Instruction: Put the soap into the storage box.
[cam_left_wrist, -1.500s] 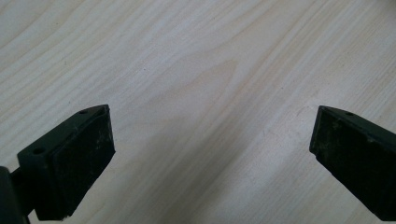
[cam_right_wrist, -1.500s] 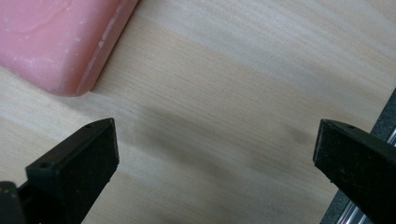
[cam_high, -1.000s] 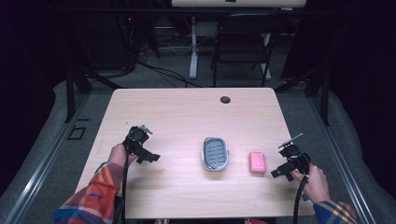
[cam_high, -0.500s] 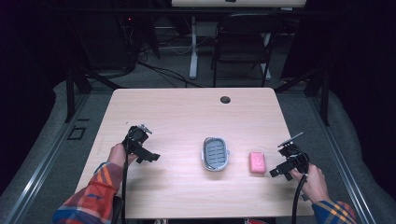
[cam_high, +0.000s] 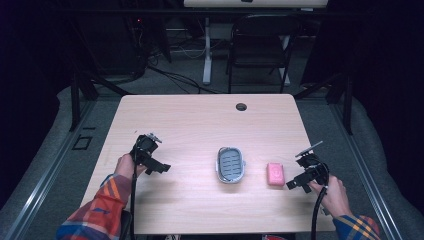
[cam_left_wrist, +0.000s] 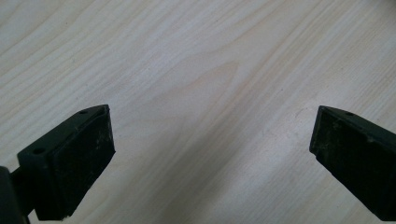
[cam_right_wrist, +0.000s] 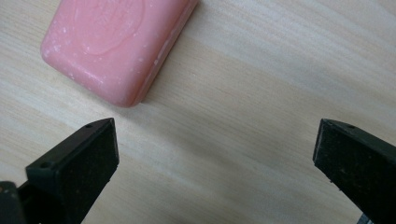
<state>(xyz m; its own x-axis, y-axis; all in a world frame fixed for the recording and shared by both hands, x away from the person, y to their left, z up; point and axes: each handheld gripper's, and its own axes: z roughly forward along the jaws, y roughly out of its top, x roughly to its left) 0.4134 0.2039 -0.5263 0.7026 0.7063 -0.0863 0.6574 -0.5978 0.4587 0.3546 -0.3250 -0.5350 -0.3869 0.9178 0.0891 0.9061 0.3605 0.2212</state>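
Note:
A pink bar of soap (cam_high: 275, 174) lies on the wooden table (cam_high: 200, 125), right of a grey oval soap dish (cam_high: 230, 165) with a ribbed inside. My right gripper (cam_high: 298, 182) hovers just right of the soap, open and holding nothing; in the right gripper view the soap (cam_right_wrist: 114, 44) sits at upper left, ahead of the left jaw and outside the gap. My left gripper (cam_high: 159, 167) is held over the table's left side, well left of the dish, open over bare wood (cam_left_wrist: 205, 93).
A round cable hole (cam_high: 241, 106) sits near the table's far edge. A black folding chair (cam_high: 257, 47) and a white desk leg (cam_high: 206, 50) stand beyond the table. Dark floor and rails surround it.
My right gripper has drifted slightly lower and closer to the soap. The left gripper, the dish and the soap have stayed put.

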